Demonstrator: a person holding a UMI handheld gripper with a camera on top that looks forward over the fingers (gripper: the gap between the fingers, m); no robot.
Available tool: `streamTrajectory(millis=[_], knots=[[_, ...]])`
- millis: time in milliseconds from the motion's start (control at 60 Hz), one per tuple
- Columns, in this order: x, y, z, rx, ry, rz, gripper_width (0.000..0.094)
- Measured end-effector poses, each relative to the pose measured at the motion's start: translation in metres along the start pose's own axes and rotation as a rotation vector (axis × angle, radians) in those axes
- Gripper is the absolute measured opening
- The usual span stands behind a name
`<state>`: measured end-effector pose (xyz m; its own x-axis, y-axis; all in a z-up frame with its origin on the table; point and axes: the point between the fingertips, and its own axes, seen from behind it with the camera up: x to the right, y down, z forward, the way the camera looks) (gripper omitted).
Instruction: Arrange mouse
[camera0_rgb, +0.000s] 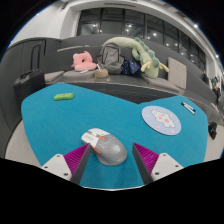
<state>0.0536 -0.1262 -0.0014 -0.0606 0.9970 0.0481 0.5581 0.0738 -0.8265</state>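
**One mouse between your fingers, none of it gripped**

You have the gripper (112, 168) low over a teal mat (90, 115), its fingers spread wide. Both pink pads (76, 157) show at either side, with mat visible between each pad and the mouse.

Mouse (108, 147): grey-white, rounded, resting on the teal mat on its own. It lies between your two fingers, a little nearer the left one, with a gap at both sides. Its long axis runs at a slant, the red-marked end pointing away to your left.

Beyond the fingers, to the right: a round white disc (161, 120) with a printed pattern, flat on the mat, well apart from the mouse. Just past it, near the mat's right edge, a small white item (187, 107); you cannot tell what it is.

Far left on the mat: a small green object (63, 97), alone.

Behind the mat, on the back of the desk: a cluster of soft toys (115, 57), a pink one (82, 61) at its left. Windows run above them.
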Motion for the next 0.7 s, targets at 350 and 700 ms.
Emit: streamTrajectory(millis=[350,700], knots=[[0.012,-0.030,0.053,0.000,0.043,0.041,0.0857],[0.014,-0.033,0.085,-0.041,0.020,0.092,0.0561]])
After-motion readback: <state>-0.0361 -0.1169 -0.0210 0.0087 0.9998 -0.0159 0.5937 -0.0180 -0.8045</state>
